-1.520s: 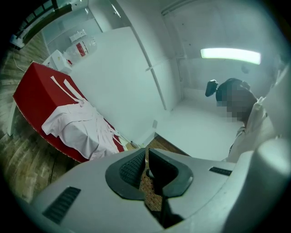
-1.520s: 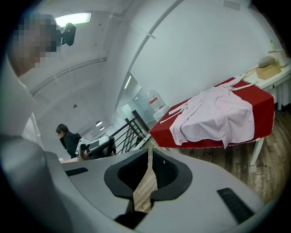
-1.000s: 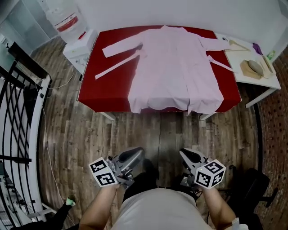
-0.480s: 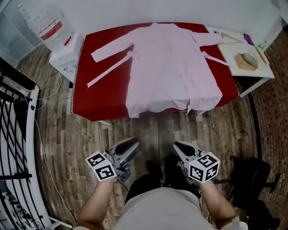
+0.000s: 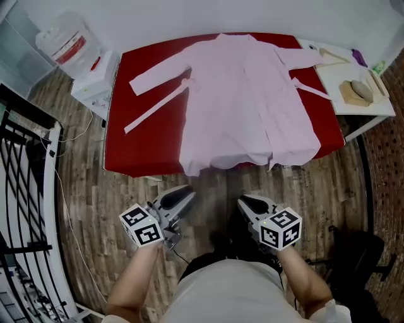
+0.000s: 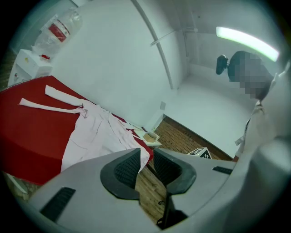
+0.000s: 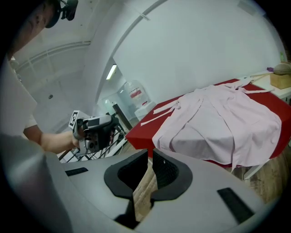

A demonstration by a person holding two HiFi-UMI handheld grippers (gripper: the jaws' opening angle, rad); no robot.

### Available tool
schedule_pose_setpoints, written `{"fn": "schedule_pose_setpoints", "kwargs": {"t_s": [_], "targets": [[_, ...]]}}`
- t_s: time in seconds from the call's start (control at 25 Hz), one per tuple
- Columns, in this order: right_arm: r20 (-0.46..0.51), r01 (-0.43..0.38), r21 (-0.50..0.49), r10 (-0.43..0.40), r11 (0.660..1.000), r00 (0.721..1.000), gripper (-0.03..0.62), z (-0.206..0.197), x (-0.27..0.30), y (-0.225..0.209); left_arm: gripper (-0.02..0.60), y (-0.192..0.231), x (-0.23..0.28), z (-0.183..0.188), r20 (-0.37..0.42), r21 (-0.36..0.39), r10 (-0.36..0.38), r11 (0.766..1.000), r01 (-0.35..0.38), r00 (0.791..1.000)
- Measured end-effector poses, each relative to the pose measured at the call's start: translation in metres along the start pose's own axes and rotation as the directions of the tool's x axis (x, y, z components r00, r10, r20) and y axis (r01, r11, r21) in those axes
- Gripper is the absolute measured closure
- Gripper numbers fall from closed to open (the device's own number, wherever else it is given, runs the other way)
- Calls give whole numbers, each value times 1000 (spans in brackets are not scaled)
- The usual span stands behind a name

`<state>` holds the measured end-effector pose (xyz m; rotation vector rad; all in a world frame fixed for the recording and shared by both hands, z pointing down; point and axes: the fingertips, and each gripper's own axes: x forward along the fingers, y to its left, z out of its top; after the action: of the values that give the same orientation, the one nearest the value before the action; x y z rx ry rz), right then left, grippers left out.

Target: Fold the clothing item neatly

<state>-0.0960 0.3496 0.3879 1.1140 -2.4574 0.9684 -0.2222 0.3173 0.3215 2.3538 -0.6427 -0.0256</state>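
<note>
I'm standing in a plain workroom, more test lab than home: bare white walls [image 5: 189,16], a tube light [image 6: 248,42], plank floor [image 5: 95,208], some brick [image 6: 191,139]. The furnishings are a red table [image 5: 151,132] with a robe [image 5: 246,101] spread flat, a water cooler [image 5: 66,44], a white side table [image 5: 372,107] and a black rack [image 5: 25,189].

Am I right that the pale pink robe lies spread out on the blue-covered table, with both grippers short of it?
The head view shows the table's cover is red, not blue. The pale pink robe does lie spread out on it, with the left gripper and right gripper short of it.
</note>
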Motion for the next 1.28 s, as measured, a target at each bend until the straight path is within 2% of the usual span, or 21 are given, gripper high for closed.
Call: {"fn": "schedule_pose_setpoints", "kwargs": {"t_s": [0.24, 0.44, 0.72, 0.88, 1.04, 1.28], "targets": [[-12, -39, -9, 39, 999, 999, 579, 33, 25, -37, 514, 33, 47, 31, -42, 30, 57, 998, -56, 997], [-48, -74, -16, 73, 997, 996, 577, 42, 43, -67, 514, 57, 89, 47, -93, 80, 100, 992, -93, 991], [-83, -90, 19, 91, 996, 992, 577, 39, 64, -90, 503, 87, 131, 58, -191, 165, 151, 979, -120, 970], [-88, -58, 82, 65, 995, 994, 577, 29, 78, -97, 500, 107, 145, 57, -264, 202, 169, 972, -117, 950], [-77, 21, 175, -8, 984, 997, 576, 19, 92, -109, 491, 135, 161, 56, -349, 242, 178, 966, -94, 920], [-56, 151, 328, -141, 933, 989, 572, 6, 109, -125, 480, 173, 191, 48, -484, 275, 156, 961, -20, 861]]}}
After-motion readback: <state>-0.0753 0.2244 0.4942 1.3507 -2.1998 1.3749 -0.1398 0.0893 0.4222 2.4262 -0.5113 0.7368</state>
